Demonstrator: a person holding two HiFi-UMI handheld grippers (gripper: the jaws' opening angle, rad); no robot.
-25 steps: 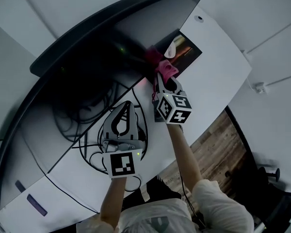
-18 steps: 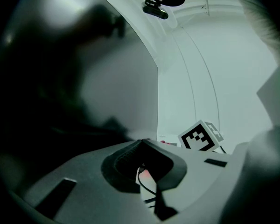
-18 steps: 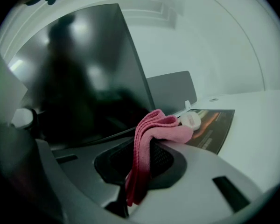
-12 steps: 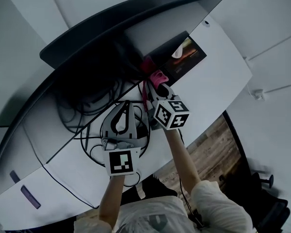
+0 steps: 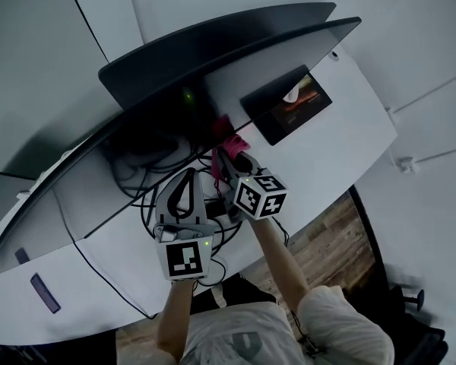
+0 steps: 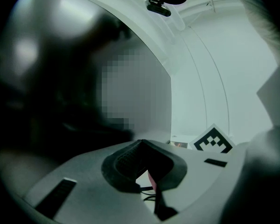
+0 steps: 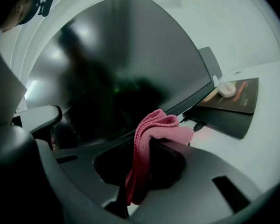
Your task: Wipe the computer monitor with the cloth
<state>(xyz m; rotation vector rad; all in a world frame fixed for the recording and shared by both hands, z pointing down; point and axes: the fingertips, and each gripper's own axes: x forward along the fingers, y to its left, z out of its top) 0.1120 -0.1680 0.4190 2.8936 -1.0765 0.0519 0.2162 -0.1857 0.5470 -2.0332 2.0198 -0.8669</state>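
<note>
The wide curved dark monitor [image 5: 213,48] stands along the back of the white desk [image 5: 342,128]. It fills the right gripper view [image 7: 130,55] and the left half of the left gripper view [image 6: 60,78]. A pink cloth [image 5: 234,144] [image 7: 151,129] is pinched in my right gripper [image 5: 229,157] [image 7: 149,141], folded over its tips just in front of the screen's lower edge. My left gripper [image 5: 191,175] [image 6: 140,143] hovers beside it on the left, shut with nothing between its jaws.
A black pad [image 5: 289,105] [image 7: 233,101] with a small white object [image 7: 226,88] on it lies right of the cloth. Tangled dark cables [image 5: 137,166] run under the monitor. A purple strip [image 5: 44,293] lies far left. Wooden floor [image 5: 334,226] shows past the desk's near edge.
My right gripper has drawn the pink cloth left and back toward me, away from the black pad's corner. The left gripper has shifted slightly nearer too. The head view has moved.
</note>
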